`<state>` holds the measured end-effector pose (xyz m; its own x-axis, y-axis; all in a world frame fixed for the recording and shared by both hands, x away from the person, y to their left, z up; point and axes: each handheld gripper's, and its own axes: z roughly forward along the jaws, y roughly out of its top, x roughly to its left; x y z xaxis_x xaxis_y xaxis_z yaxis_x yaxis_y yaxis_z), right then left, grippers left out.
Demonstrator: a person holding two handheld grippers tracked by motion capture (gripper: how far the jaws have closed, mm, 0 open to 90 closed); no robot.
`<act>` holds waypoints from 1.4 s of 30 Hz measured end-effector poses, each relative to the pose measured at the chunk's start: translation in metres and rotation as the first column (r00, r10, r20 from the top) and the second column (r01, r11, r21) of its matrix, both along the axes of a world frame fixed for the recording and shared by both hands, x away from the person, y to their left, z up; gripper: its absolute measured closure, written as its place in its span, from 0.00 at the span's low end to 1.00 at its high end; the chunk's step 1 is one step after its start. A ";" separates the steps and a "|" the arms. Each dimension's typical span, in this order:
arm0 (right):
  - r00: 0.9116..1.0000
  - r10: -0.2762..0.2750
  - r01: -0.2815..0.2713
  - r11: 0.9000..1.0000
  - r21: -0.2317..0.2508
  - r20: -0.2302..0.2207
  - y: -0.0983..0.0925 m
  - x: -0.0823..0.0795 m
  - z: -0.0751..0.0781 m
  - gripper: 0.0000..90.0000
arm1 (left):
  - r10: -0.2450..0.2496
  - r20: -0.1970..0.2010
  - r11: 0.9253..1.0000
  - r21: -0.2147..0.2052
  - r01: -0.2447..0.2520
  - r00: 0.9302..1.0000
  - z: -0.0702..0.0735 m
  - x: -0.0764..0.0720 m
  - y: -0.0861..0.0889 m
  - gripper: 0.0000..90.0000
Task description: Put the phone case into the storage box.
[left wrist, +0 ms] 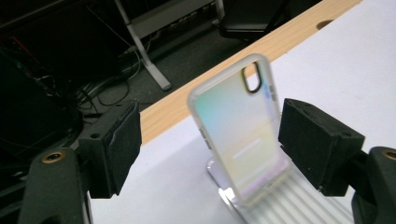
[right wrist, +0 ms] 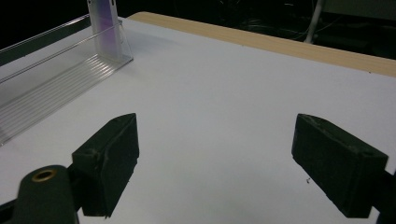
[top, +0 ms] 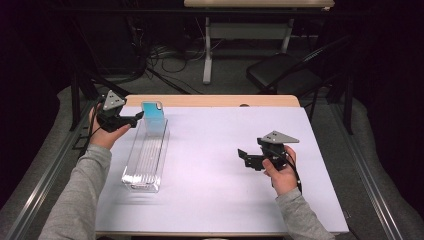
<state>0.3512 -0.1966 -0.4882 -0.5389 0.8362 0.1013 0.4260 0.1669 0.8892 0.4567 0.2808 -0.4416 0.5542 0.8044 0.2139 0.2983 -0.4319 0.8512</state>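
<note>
At the far left of the high view, the left claw (top: 134,119) is held in one hand (top: 102,135) above the left edge of the tabletop (top: 220,145), its tip pointing right at a single phone case (top: 153,116). In the left gripper view the two black pads (left wrist: 114,144) stand wide apart with the case (left wrist: 238,140) between them; the left pad is clear of it, while the right pad sits just beside the case's edge and whether it touches cannot be told.

The case is pale and shiny, teal in the high view, with one camera cutout near its top corner. It stands nearly upright, leaning a little, at the far end of one clear plastic rack (top: 146,157). The rack is long, narrow and ribbed along its floor, and it lies lengthwise from the near side of the tabletop to the far side, left of centre. No other case sits in it.

To the right, well apart from the rack, the right claw (top: 243,156) is held in the other hand (top: 281,175) low over the white sheet, pointing left. Its two pads (right wrist: 109,161) are spread wide with nothing but bare white surface between them. The rack (right wrist: 51,88) and the case (right wrist: 103,25) show at the top left of the right gripper view.

Beyond the tabletop stand one folding chair (top: 285,70) and one second table (top: 250,20), with cables on the floor.
</note>
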 end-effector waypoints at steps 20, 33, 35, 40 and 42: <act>0.999 0.014 -0.014 1.000 -0.014 0.028 -0.003 -0.016 0.012 0.10 | -0.076 -0.079 0.978 -0.200 0.059 0.994 0.026 -0.059 -0.017 0.19; 0.999 0.032 -0.030 0.999 -0.043 0.038 -0.015 -0.038 0.014 0.00 | -0.152 -0.073 0.949 -0.290 0.125 0.986 0.007 -0.095 -0.027 0.08; 0.999 0.033 -0.031 0.998 -0.046 0.031 -0.016 -0.039 0.013 0.00 | -0.159 -0.071 0.945 -0.299 0.131 0.985 0.006 -0.097 -0.027 0.07; 1.000 0.017 -0.016 0.999 -0.051 0.024 -0.020 -0.046 0.004 0.00 | -0.185 -0.046 0.932 -0.324 0.161 0.982 0.000 -0.111 -0.029 0.04; 1.000 0.004 -0.003 0.998 -0.056 0.027 -0.022 -0.047 0.000 0.00 | -0.192 -0.041 0.930 -0.326 0.168 0.981 -0.002 -0.116 -0.029 0.02</act>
